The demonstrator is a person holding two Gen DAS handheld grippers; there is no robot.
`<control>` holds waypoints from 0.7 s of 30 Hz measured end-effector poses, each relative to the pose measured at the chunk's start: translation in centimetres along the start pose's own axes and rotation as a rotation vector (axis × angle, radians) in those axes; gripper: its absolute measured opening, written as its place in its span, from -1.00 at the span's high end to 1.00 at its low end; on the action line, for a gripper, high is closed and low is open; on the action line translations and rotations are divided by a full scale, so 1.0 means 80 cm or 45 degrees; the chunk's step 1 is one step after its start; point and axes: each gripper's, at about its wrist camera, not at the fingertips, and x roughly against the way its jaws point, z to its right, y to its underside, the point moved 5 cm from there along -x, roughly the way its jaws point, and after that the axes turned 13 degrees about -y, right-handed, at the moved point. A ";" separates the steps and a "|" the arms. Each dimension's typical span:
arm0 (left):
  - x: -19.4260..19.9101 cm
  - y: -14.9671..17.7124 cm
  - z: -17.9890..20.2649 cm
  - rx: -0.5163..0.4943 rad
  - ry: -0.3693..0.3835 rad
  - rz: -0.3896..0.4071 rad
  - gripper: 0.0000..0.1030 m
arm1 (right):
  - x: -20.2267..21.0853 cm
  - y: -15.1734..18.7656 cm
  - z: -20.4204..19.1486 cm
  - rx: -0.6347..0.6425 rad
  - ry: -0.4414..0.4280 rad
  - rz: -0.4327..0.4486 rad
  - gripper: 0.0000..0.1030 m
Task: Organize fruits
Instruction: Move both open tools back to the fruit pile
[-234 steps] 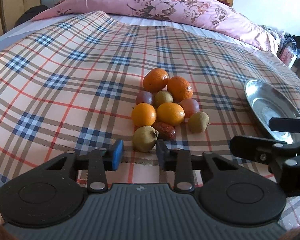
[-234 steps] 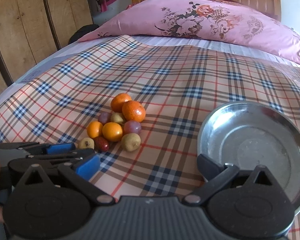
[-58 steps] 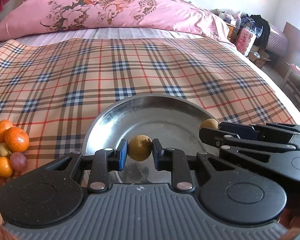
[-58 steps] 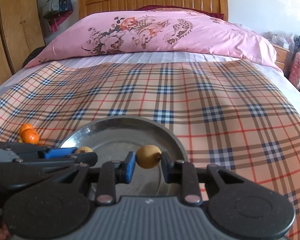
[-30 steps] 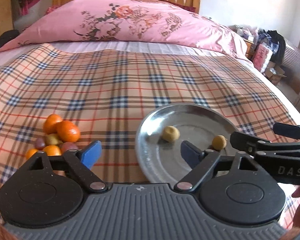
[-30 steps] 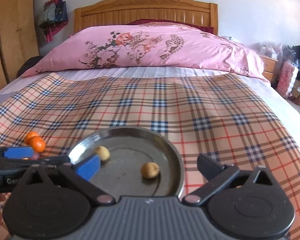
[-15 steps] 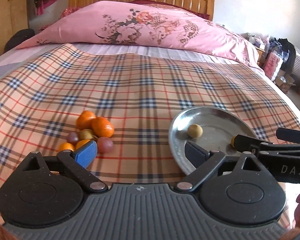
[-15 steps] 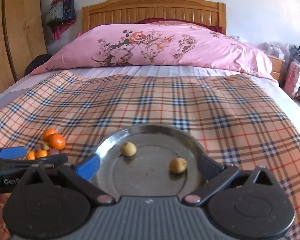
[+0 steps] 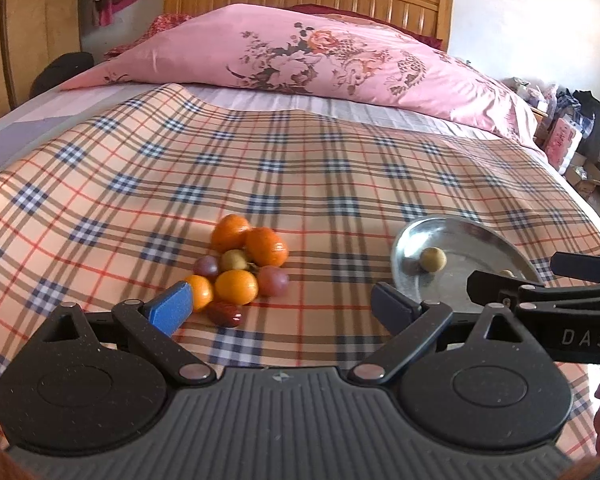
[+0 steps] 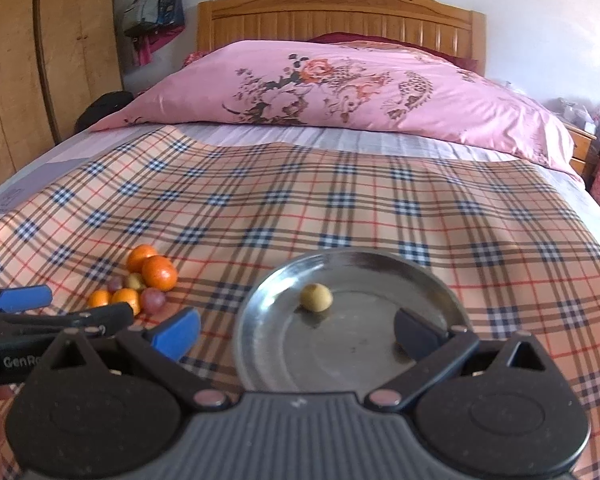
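Your left gripper (image 9: 280, 304) hangs low over the plaid bedspread (image 9: 300, 176) with its fingers (image 9: 170, 312) spread wide and nothing between them. Just beyond the blue pad lies the pile of fruit (image 9: 240, 268): two larger oranges (image 9: 266, 246) at the far side, touching each other, two smaller orange fruits (image 9: 236, 287) at the near side, a yellow-green fruit (image 9: 234, 260) in the middle, two purplish round ones (image 9: 273, 280) on either flank, and a dark red date-like fruit (image 9: 225, 314) nearest you, just beside the blue pad.

To the right of the pile, well apart from it, sits the metal plate (image 9: 412, 240) on the bedspread. One yellow-green fruit rests inside it near the left wall (image 9: 433, 258); a second small one (image 9: 506, 273) peeks out behind the other gripper's finger in the left wrist view.

Your right gripper (image 10: 296, 332) hovers over the near part of the plate (image 10: 260, 300), fingers (image 10: 178, 332) likewise wide apart and empty. In its view the one fruit (image 10: 316, 297) lies toward the plate's far middle, and the dark right finger hides whatever sits behind it. The pile (image 10: 140, 284) shows to the left, beyond your left gripper's arm (image 10: 52, 320).

A pink floral pillow (image 10: 360, 92) lies across the head of the bed, against the wooden headboard (image 10: 340, 12).
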 end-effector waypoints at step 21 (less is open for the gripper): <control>-0.022 0.014 -0.077 0.103 -0.055 -0.032 -1.00 | -0.039 -0.002 -0.079 0.147 -0.150 -0.038 -0.98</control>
